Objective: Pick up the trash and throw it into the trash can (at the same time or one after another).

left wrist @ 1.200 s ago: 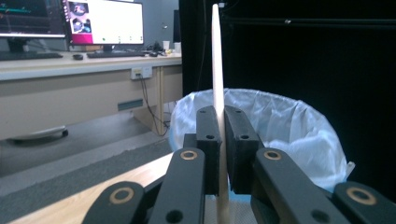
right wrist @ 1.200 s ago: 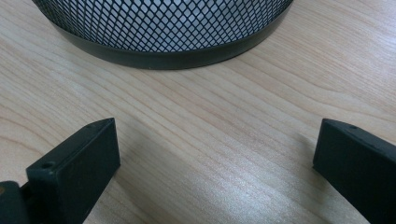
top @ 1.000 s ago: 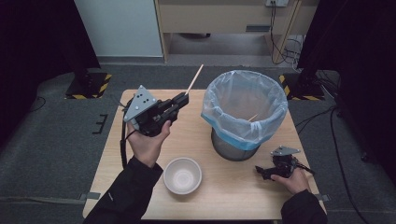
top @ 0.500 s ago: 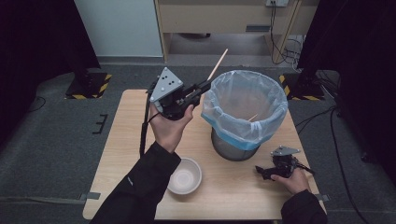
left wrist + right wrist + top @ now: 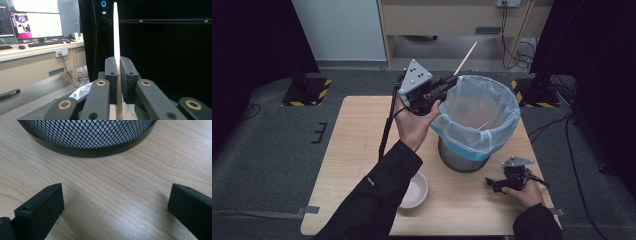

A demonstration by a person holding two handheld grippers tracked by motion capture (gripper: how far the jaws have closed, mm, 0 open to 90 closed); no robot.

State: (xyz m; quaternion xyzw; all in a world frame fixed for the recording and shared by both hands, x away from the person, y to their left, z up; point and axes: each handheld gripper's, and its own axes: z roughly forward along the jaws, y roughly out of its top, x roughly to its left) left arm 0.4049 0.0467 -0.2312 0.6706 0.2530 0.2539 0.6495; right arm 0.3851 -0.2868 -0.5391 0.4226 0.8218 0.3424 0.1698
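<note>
My left gripper (image 5: 449, 83) is raised at the left rim of the mesh bin (image 5: 462, 157), shut on a thin wooden stick (image 5: 467, 56) that points up and away over the bin. In the left gripper view the stick (image 5: 116, 32) stands pinched between the two black pads (image 5: 111, 68). The bin carries a pale blue plastic liner (image 5: 492, 127), and another stick (image 5: 482, 125) lies inside it. My right gripper (image 5: 488, 184) rests low on the table at the right front, jaws open wide with bare wood between them, facing the bin's base (image 5: 90, 146).
A white bowl (image 5: 414, 190) sits near the table's front edge, partly under the left sleeve. The wooden table (image 5: 347, 165) stands on grey carpet. A desk with monitors (image 5: 35, 25) lies beyond on the left of the left gripper view.
My left hand has carried the stick rightward and a little up, from over the table's back left to the bin's left rim. The right gripper has stayed put.
</note>
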